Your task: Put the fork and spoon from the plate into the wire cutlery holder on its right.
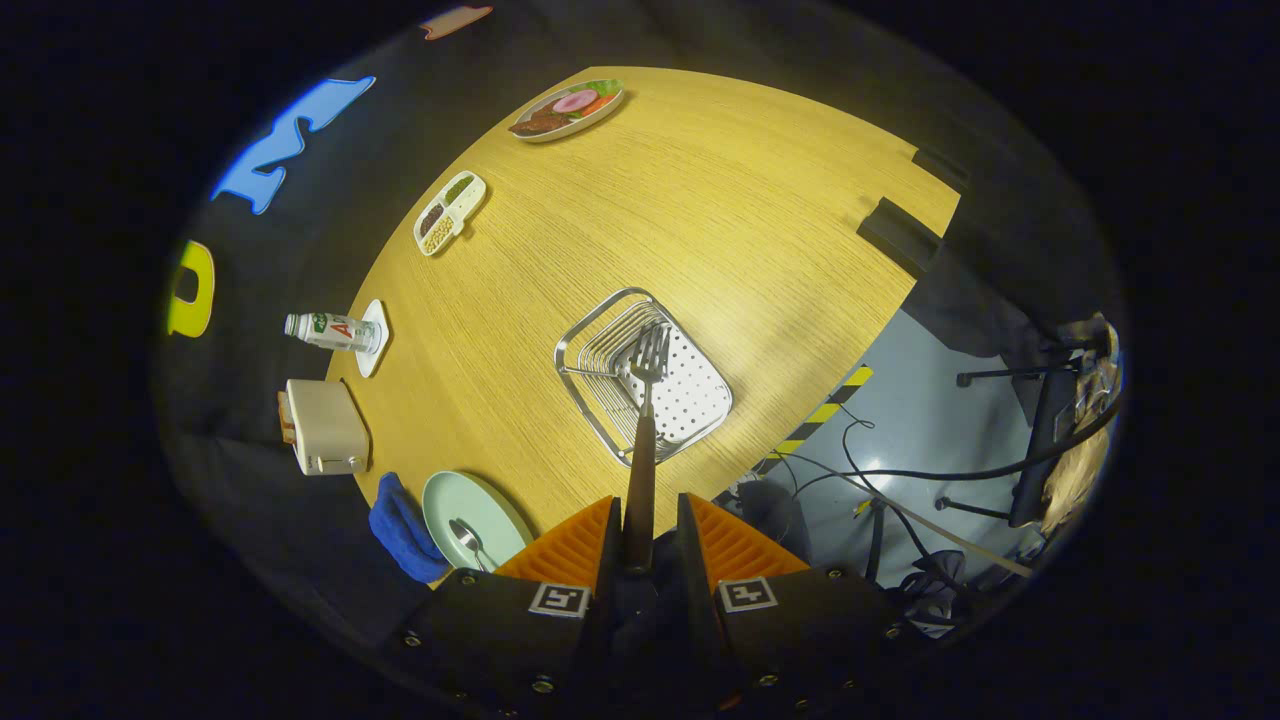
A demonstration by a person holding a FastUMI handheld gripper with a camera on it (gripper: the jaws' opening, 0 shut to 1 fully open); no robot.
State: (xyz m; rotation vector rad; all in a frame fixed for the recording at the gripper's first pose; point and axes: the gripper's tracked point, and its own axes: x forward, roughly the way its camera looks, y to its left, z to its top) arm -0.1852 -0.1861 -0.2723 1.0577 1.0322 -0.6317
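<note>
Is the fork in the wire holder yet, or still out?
Out: the gripper is shut on the fork, its tines above the wire holder.

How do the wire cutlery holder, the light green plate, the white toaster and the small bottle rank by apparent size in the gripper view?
1. Wire cutlery holder, clearly largest.
2. Light green plate, partly hidden behind the gripper, which is shut on the fork; near the camera, so this rank is unsure.
3. White toaster.
4. Small bottle, lying down.

Pale green plate (500,508), blue cloth (400,530)
</note>
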